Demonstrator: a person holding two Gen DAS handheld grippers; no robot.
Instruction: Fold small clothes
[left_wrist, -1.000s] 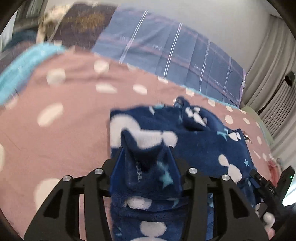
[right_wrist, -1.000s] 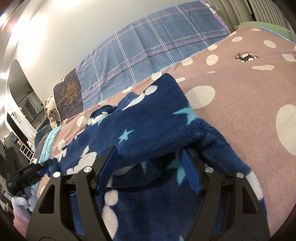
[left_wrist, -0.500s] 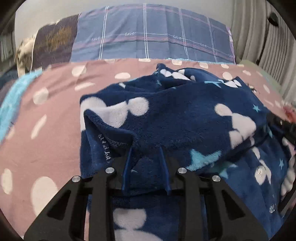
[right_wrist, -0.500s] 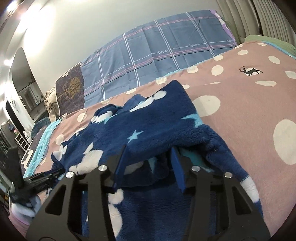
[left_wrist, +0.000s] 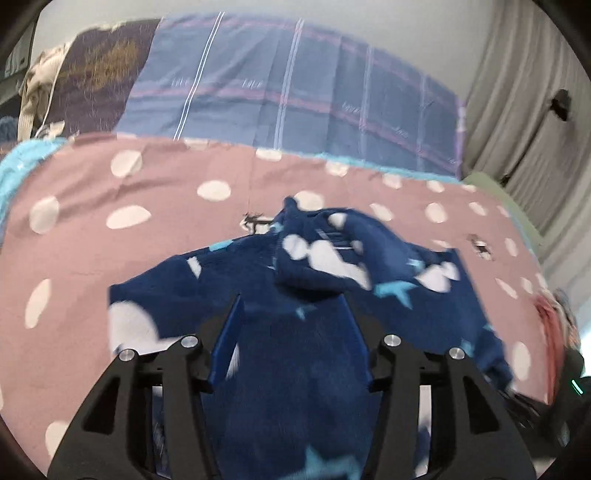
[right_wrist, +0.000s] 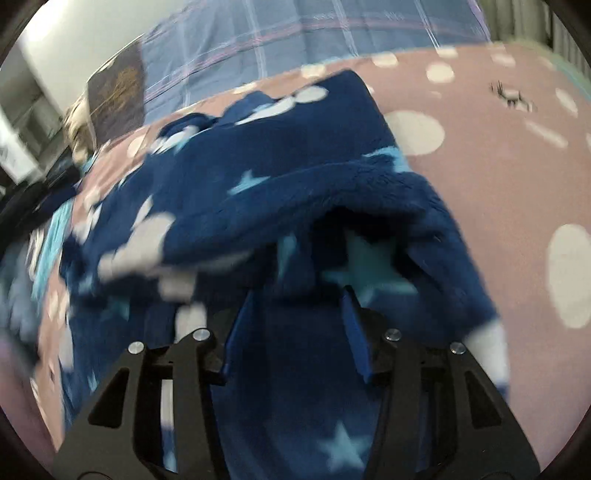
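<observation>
Bed: pink bedspread (left_wrist: 147, 258) with white dots and small deer prints carries everything; a blue checked pillow (left_wrist: 295, 99) lies along its far edge, a dark brown cushion (left_wrist: 99, 74) beside that at the far left corner.
Background: grey curtain (left_wrist: 528, 110) on the right, pale wall behind.
Garment: navy fleece garment (left_wrist: 369, 288) with white blobs and light blue stars lies near the middle of the bed, bunched, one layer folded over another.
Left tongs (left_wrist: 291, 317): spread apart over the garment's near edge; fleece lies between the blue fingers, not pinched.
Right tongs (right_wrist: 299, 306): also spread, poked under the folded upper layer at the garment's right edge; cloth sits loose between the fingers (right_wrist: 240, 332).
Sharpness: both views are blurred.
</observation>
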